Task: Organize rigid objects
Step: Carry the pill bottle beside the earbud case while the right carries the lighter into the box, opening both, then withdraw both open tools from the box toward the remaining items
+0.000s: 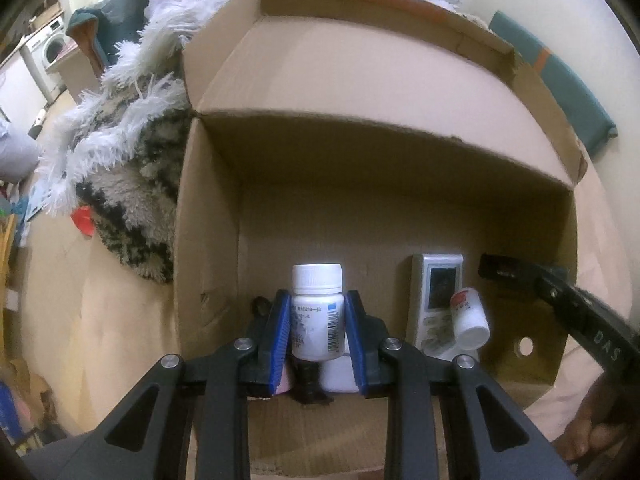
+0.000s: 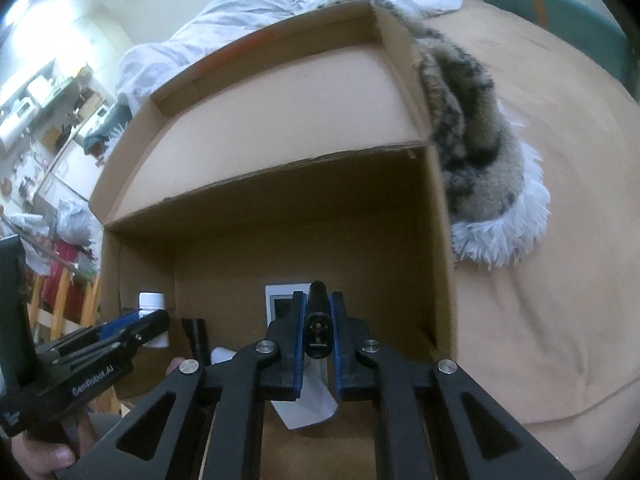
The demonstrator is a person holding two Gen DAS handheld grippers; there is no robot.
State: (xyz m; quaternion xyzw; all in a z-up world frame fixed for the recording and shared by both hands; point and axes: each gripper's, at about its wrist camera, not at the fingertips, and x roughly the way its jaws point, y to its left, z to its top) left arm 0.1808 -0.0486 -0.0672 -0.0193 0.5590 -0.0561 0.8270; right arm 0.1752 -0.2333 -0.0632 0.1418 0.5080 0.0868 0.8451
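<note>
Left wrist view gives me a tan sheet-covered bed [image 1: 120,340] with an open cardboard box [image 1: 400,152] on it, a shaggy black-and-white throw [image 1: 128,184] bunched against the box's left wall, and a washing machine [image 1: 52,46] in the blurred room far left. My left gripper [image 1: 318,332] is clamped on a white pill bottle [image 1: 317,312], upright, low inside the box near its left side. Right of it a white remote control [image 1: 436,300] lies on the box floor, and a small red-labelled white bottle [image 1: 470,316] rests tilted on the remote. Something dark sits under the held bottle, but I cannot make it out. Right wrist view shows my right gripper [image 2: 318,332] closed on a slim black cylinder [image 2: 318,320], seen end-on over the remote, so I cannot tell what it is. Cluttered shelves [image 2: 36,120] far left are too blurred to read, and a hand [image 2: 44,452] is cut off at the lower left edge.
</note>
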